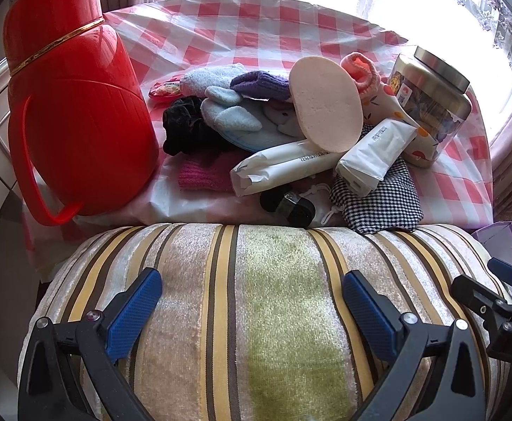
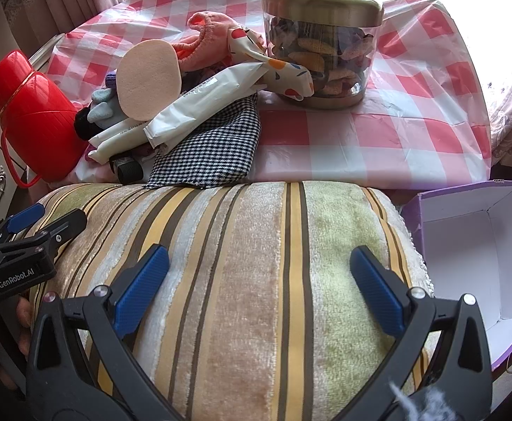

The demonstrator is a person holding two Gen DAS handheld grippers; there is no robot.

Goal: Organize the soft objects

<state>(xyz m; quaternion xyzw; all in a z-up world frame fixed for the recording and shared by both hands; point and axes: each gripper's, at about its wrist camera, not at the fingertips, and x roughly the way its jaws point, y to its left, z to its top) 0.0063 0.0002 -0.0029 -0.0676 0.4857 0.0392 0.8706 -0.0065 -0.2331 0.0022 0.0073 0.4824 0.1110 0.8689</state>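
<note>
**Both tools wide over the striped cushion, nothing picked up yet**

Left tool (image 1: 252, 301) and right tool (image 2: 259, 280) both hang wide open, holding nothing, over the striped cushion (image 2: 241, 263). The soft pile (image 1: 256, 122) sits mid-frame on the checked bench (image 2: 378, 140), the purple box (image 2: 477, 245) at lower right. I'd grab the top item first, probably the round sponge (image 1: 326, 103), pinching lightly so the pile doesn't topple.
</note>
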